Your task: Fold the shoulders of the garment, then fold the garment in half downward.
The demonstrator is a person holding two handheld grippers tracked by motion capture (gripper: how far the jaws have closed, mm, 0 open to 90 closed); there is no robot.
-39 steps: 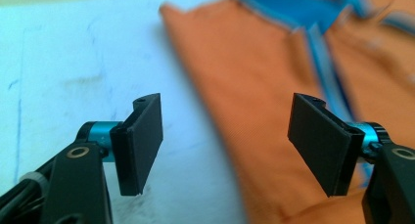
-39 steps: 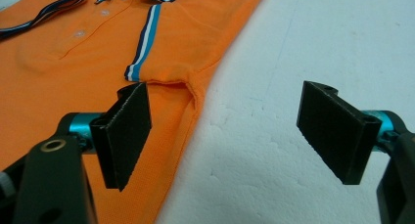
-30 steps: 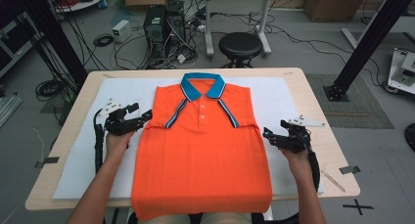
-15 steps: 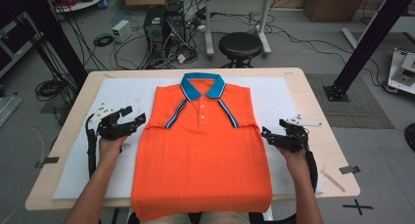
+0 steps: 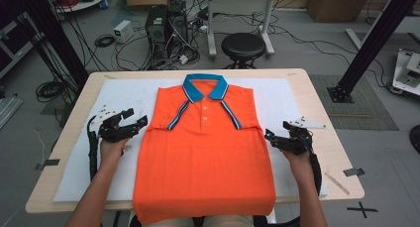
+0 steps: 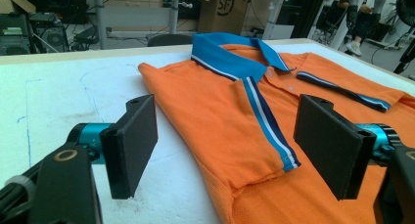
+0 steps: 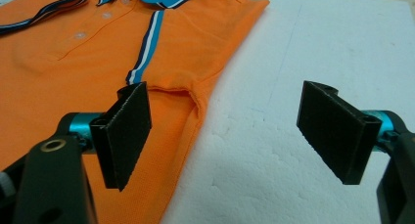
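**Both grippers flanking the folded polo shirt, fingers wide open**

Your forearms are coming in over the near edge of the table (image 5: 317, 95), one on each side of the orange polo shirt (image 5: 205, 157). The shirt is lying face up along the middle of the white sheet (image 5: 119, 95) that covers most of the table, its hem hanging over the near edge and its blue collar (image 5: 204, 86) pointing toward the far edge. Both sleeves are lying folded in over the chest, so the shirt's sides are running straight.

You are holding the left gripper (image 5: 140, 120) just beside the shirt's left side, level with the folded sleeve. Its fingers (image 6: 131, 143) are standing wide apart and gripping nothing; in the left gripper view, the shirt's edge and the blue-and-white stripe are lying between them.

You are holding the right gripper (image 5: 268, 136) just beside the shirt's right side, slightly nearer to you than the left one. Its fingers (image 7: 125, 133) are also spread wide and empty, with the shirt's edge and bare white sheet showing between them.
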